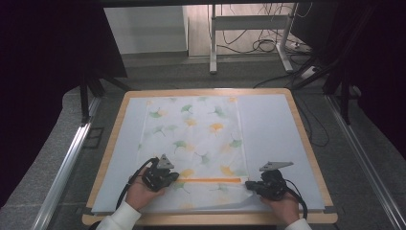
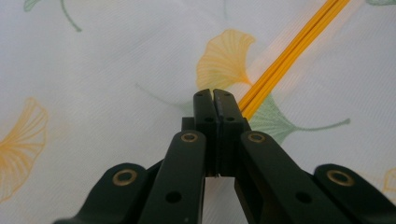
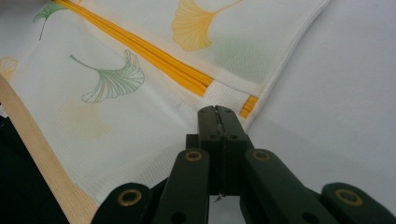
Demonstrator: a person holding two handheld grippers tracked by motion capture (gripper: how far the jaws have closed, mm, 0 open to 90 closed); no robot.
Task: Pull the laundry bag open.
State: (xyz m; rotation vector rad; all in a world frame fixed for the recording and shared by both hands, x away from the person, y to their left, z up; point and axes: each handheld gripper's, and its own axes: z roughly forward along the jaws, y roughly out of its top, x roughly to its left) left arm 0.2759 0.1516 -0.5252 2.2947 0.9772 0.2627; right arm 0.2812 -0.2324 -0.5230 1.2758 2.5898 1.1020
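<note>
- We see a white mesh bag [image 1: 194,143] printed with ginkgo leaves, lying flat on a pale sheet [image 1: 273,139] that covers the wooden table [image 1: 306,143]. Its orange zipper [image 1: 209,180] runs parallel to the near edge of the table.
- The left gripper [image 1: 165,178] sits at the zipper's left end, jaws pressed together. In the left gripper view its tips [image 2: 214,100] rest on the fabric just beside the zipper [image 2: 280,56], with nothing visibly pinched between them.
- The right gripper [image 1: 252,186] sits at the zipper's right end, near the bag's right edge, jaws also together. In the right gripper view its tips [image 3: 216,114] touch the cloth just short of the zipper's end [image 3: 250,106]; we cannot tell whether any fabric is caught.
- We judge this to be the setup step: 2 grippers placed at the 2 ends of the zipper, which looks fully shut.
- Next, we think 1 gripper must open and take the slider, which we cannot make out, while the other pins the bag flat.
</note>
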